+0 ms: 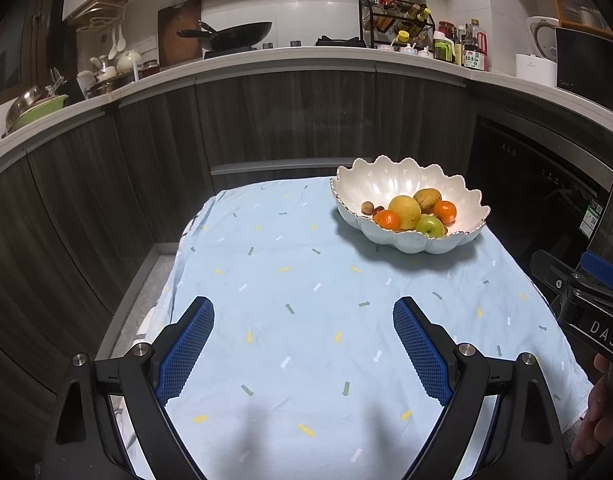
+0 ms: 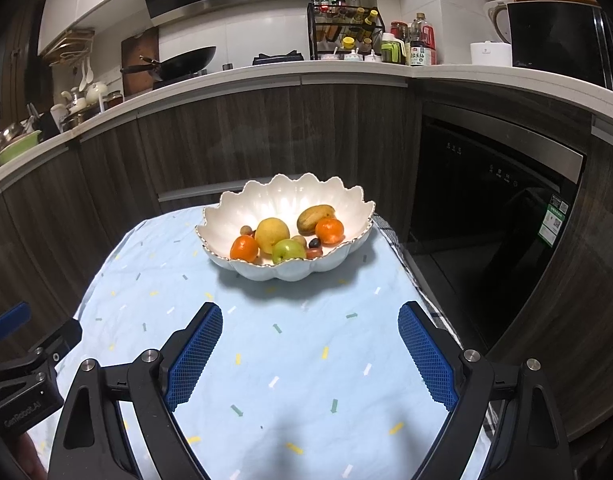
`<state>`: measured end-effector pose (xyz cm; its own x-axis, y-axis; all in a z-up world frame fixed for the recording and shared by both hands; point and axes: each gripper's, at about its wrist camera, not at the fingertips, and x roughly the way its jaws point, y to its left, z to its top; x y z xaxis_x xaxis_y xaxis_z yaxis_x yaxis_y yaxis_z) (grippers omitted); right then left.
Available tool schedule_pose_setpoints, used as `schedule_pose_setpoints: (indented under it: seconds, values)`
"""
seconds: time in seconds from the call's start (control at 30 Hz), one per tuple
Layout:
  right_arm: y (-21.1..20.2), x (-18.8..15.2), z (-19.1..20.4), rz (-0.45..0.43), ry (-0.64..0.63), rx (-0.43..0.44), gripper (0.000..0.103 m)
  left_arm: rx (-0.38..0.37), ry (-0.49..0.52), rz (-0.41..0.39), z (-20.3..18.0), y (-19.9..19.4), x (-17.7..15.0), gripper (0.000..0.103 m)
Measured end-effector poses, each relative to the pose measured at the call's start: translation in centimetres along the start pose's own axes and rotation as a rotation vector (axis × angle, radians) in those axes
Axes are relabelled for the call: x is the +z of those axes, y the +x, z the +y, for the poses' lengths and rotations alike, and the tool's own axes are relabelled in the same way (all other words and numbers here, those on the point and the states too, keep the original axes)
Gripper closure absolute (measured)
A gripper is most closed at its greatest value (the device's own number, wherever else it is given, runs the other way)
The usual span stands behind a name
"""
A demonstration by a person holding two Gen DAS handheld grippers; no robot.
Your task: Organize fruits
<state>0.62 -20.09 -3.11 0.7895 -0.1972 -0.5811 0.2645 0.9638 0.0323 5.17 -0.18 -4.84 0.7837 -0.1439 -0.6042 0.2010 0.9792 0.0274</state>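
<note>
Fruit was all sitting in the bowl, both claws empty and wide open

The counter (image 2: 266, 360) under its light blue patterned cloth (image 1: 306, 280) took up most of the view, with the white scalloped bowl (image 2: 290, 196) parked at its far right end. Both claws hung over the near part of the cloth, left claw (image 1: 304, 316) and right claw (image 2: 310, 320) spread wide with nothing between the blue pads. Inside the bowl were a yellow fruit (image 2: 271, 234), a brownish mango (image 2: 315, 216), two oranges (image 2: 244, 249), a green apple (image 2: 286, 251) and a few tiny dark fruits.
</note>
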Motion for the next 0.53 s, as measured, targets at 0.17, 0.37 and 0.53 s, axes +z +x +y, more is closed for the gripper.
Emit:
schedule_pose_setpoints:
  seconds: [0.17,0.37,0.53]
  values:
    - [0.06,-0.03,0.0,-0.003,0.003,-0.002,0.013,-0.001,0.001,0.0,0.0,0.08,0.01,0.011]
    - [0.17,-0.11,0.03,-0.004,0.009,-0.002,0.012,0.003,0.005,-0.004,-0.07,0.04,0.1,0.011]
    - [0.18,-0.11,0.02,-0.004,0.009,-0.001,0.012,0.008,0.005,-0.009,-0.12,0.0,0.03,0.011]
